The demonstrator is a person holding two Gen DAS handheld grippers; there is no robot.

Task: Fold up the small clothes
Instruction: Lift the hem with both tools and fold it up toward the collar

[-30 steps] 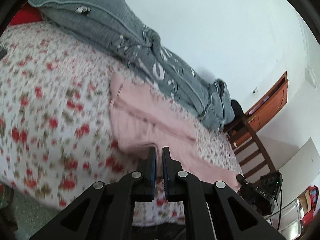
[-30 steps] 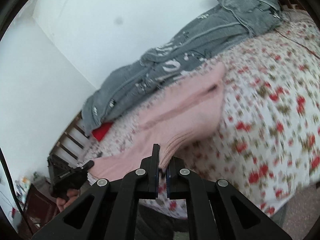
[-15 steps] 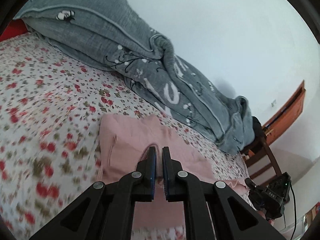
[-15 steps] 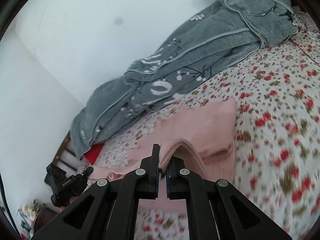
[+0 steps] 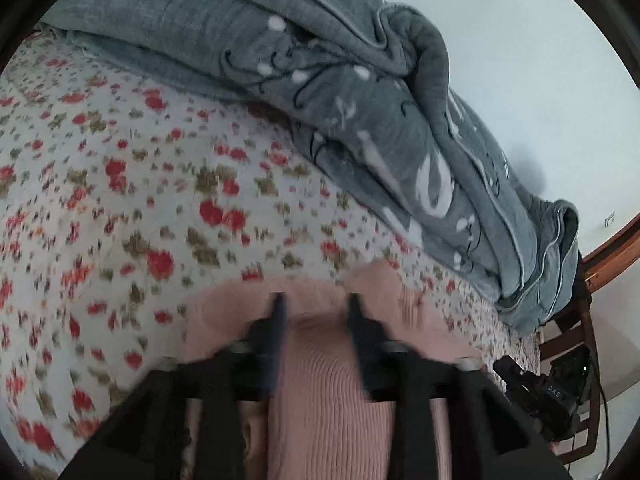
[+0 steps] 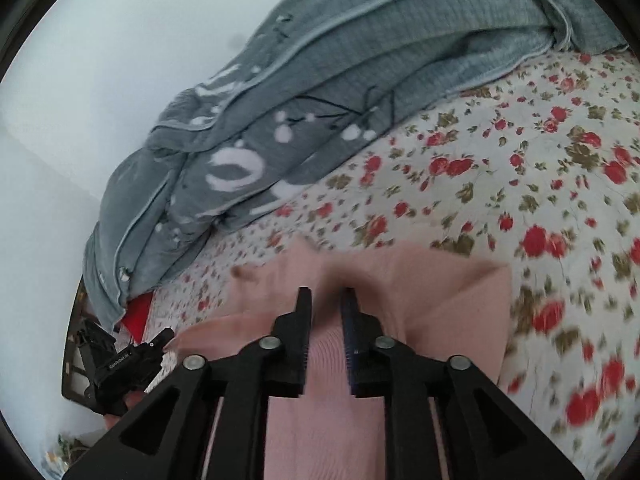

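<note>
Pink ribbed knit, soft and finely corded, is lying folded on the bed (image 5: 120, 184) directly under both of my tools. This small pink garment (image 5: 320, 392) is resting on a white bedsheet printed with little red roses and olive leaves, and its far edge is forming a doubled, squared-off flap (image 6: 460, 292) in the right wrist view. Behind it, a thick grey blanket (image 5: 320, 80) with pale piping and white blotchy markings is lying bunched along the wall.

My left hand-held gripper (image 5: 316, 312) is hovering just over the garment with its black jaws parted wide, nothing between them. My right hand-held gripper (image 6: 326, 304) is also standing apart over the pink cloth, though by a narrower gap, and it is gripping nothing.

Half a second ago both were pinched nearly closed on raised folds of the knit; now they are releasing, and the fabric is settling flat. The view is also sitting lower and closer to the bedding than before, with motion blur smearing the flowers.
</note>
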